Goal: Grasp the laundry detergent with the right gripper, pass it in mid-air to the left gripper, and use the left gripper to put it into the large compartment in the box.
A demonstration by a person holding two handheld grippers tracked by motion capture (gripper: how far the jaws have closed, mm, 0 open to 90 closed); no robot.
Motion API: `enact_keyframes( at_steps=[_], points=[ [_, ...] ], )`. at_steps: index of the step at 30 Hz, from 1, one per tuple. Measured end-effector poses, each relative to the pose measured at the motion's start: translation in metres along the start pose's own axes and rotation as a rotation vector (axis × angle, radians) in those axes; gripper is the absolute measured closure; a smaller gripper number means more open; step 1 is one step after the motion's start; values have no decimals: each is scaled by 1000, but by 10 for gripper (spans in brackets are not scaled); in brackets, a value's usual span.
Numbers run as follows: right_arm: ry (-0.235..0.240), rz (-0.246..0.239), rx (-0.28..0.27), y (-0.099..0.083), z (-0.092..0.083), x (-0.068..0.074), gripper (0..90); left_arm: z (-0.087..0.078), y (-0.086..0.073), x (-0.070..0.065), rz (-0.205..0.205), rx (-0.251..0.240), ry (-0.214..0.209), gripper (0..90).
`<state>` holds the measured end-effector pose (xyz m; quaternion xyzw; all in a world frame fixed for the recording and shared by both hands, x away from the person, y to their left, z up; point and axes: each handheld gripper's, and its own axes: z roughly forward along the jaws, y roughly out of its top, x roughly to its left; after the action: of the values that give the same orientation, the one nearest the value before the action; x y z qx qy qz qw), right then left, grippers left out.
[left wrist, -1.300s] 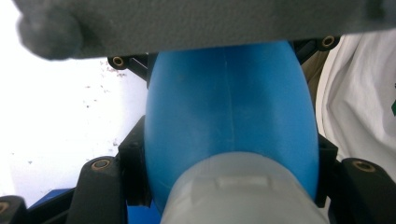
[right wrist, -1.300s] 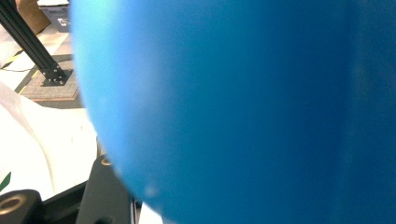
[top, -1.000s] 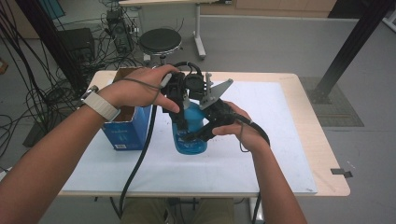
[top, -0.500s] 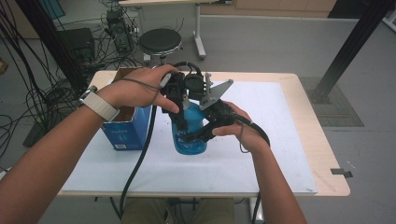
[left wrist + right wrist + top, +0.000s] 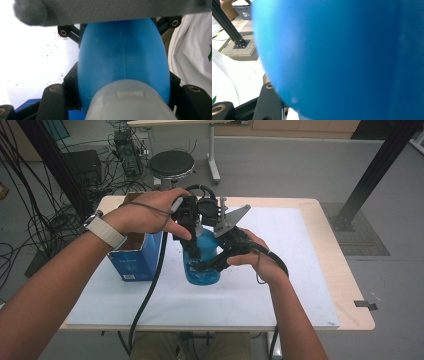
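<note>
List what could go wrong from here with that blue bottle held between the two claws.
1. The blue bottle is round and smooth. The left claw grips up by its pale cap, so the cap may twist loose or slip.
2. The right claw clamps the curved body from the side; squeezing harder might dent it or make it pop out.
3. The open blue box stands right beside the bottle; a sideways swing would likely knock it.

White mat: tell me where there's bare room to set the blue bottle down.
The white mat lies bare right of the blue bottle, out to the table's right edge, and along its near strip. Crowded on the left: the blue box stands beside the bottle.
</note>
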<state>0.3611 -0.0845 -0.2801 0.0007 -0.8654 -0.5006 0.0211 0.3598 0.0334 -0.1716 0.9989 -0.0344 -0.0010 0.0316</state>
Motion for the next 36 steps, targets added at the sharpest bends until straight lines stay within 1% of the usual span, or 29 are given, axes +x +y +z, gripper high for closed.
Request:
enact_keyframes(
  at_steps=[6, 13, 14, 15, 16, 17, 19, 20, 21, 22, 23, 24, 25, 26, 27, 28, 29, 30, 31, 33, 34, 35, 36],
  points=[
    [0, -3, -2, 0, -1, 0, 428, -1, 1, -1, -1, -5, 5, 380],
    [1, -5, -2, 0, 0, 0, 427, -1, 1, -1, -4, 3, 8, 380],
    [3, 8, -5, 1, 0, 1, 427, -1, 1, -1, -4, 4, 8, 380],
    [2, -6, -1, 0, -1, 0, 427, -1, 2, -2, -4, 3, 11, 380],
    [1, 6, -7, 1, 0, 1, 427, -1, 2, -2, -3, 3, 13, 381],
    [2, -6, -5, 0, -1, 0, 426, -1, 2, -2, -4, 4, 14, 381],
    [-1, -8, -7, 0, -1, 0, 424, -1, 3, -1, -4, 11, 17, 381],
    [0, 1, -11, -1, -1, 0, 419, -1, 3, -1, -7, 14, 16, 381],
    [1, -1, -11, -1, -1, 0, 402, -1, 4, -1, -9, 16, 16, 380],
    [0, 2, -9, -2, -1, 0, 352, -1, 4, 0, -16, 24, 16, 380],
    [-22, 30, -3, -4, -2, 1, 273, -2, 3, 0, -22, 23, 18, 380],
    [-20, 39, 1, -7, -2, 1, 265, -2, 3, 0, -25, 24, 24, 380],
    [-16, 36, 9, -11, -3, 2, 236, -2, 2, 1, -31, 28, 28, 380],
    [-19, 44, 23, -15, -5, 3, 206, -3, 1, 1, -36, 33, 31, 380],
    [-23, 54, 35, -20, -7, 4, 197, -3, 1, 1, -40, 33, 35, 379],
    [-24, 69, 46, -24, -11, 5, 185, -3, 0, 1, -44, 42, 37, 380],
    [-38, 87, 51, -30, -16, 5, 163, -3, 0, 2, -46, 43, 37, 379],
    [-40, 100, 55, -33, -19, 5, 155, -3, 0, 2, -50, 44, 39, 379],
    [-46, 123, 67, -37, -24, 5, 144, -4, -1, 2, -56, 46, 39, 379],
    [-76, 159, 100, -44, -34, 5, 121, -4, -1, 2, -66, 52, 42, 379],
    [-94, 181, 123, -46, -40, 5, 108, -5, -1, 3, -78, 61, 43, 379],
    [-122, 193, 157, -48, -46, 6, 92, -6, -1, 3, -89, 61, 42, 379],
    [-138, 196, 172, -49, -49, 6, 84, -7, -1, 4, -102, 60, 43, 379]
  ],
)
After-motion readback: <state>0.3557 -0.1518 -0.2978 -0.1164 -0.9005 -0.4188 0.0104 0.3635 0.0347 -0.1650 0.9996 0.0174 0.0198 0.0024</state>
